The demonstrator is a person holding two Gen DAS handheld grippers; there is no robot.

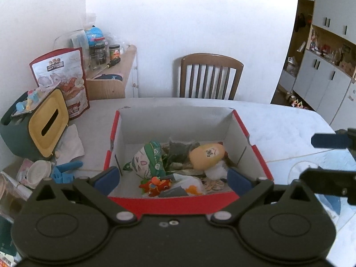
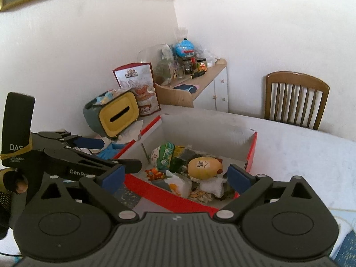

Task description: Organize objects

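Observation:
A red cardboard box with white inner walls point(image 1: 242, 120) stands on the white table, also in the right wrist view point(image 2: 253, 146). Inside lie a yellow plush toy point(image 1: 208, 155) point(image 2: 203, 166), a green-and-white pouch point(image 1: 149, 160) point(image 2: 164, 154), an orange toy point(image 1: 155, 183) point(image 2: 153, 173), a white fluffy piece point(image 1: 217, 170) and several packets. My left gripper point(image 1: 172, 181) is open and empty, held above the box's near edge. My right gripper point(image 2: 175, 178) is open and empty, above the box's near right corner. Each gripper shows in the other's view: the right point(image 1: 329, 158), the left point(image 2: 98, 153).
Left of the box stand a green and yellow tissue holder point(image 1: 47, 122) point(image 2: 118, 115), a red snack bag point(image 1: 64, 75) point(image 2: 138, 84), a white cup point(image 1: 39, 172), a blue tool point(image 1: 65, 171) and tissue paper point(image 1: 70, 143). A wooden chair point(image 1: 210, 77) point(image 2: 296, 98) stands behind the table. A side cabinet with jars point(image 1: 111, 66) stands far left.

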